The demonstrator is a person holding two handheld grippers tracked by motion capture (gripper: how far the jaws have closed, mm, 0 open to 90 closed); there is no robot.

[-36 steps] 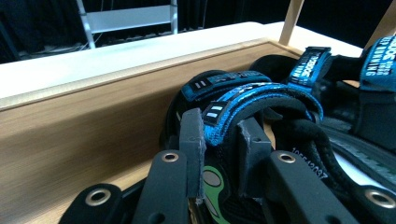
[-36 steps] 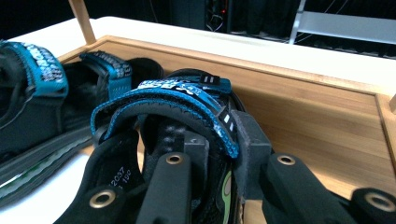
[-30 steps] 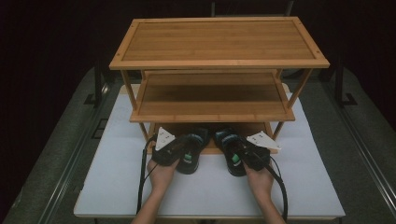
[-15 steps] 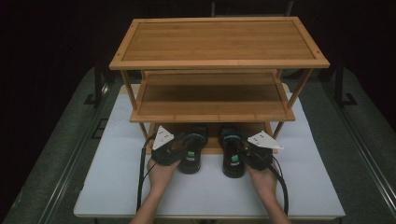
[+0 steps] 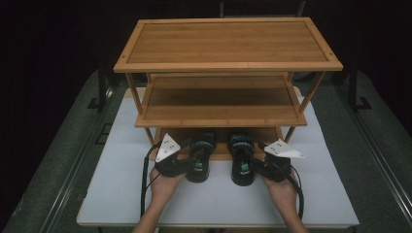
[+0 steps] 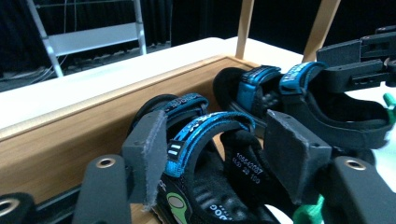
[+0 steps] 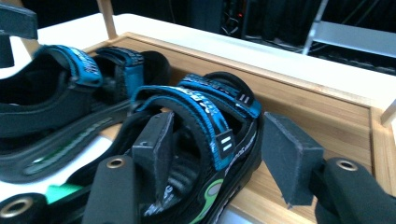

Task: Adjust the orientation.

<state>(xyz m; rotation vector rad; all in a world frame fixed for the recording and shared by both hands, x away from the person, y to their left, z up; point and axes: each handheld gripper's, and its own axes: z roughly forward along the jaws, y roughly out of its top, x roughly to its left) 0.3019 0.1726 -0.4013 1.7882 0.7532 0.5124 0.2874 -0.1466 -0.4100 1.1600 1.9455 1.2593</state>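
Straddling the left sandal (image 6: 205, 154), the left gripper (image 6: 219, 154) has just been opening, pads clear of its blue straps. Right gripper (image 7: 215, 154), likewise just released, flanks the right sandal (image 7: 201, 140). Strap lettering is unreadable. Both toes rest on the rack (image 5: 223, 65)'s bottom shelf, heels overhanging onto the table (image 5: 340, 194).

The left sandal (image 6: 205, 154) has small white numbers printed inside its strap, too tiny to read for sure. Its footbed has raised letters that look like "DOG". Both blue straps carry white marks, and those on the right sandal (image 7: 196, 135) are too blurry to read
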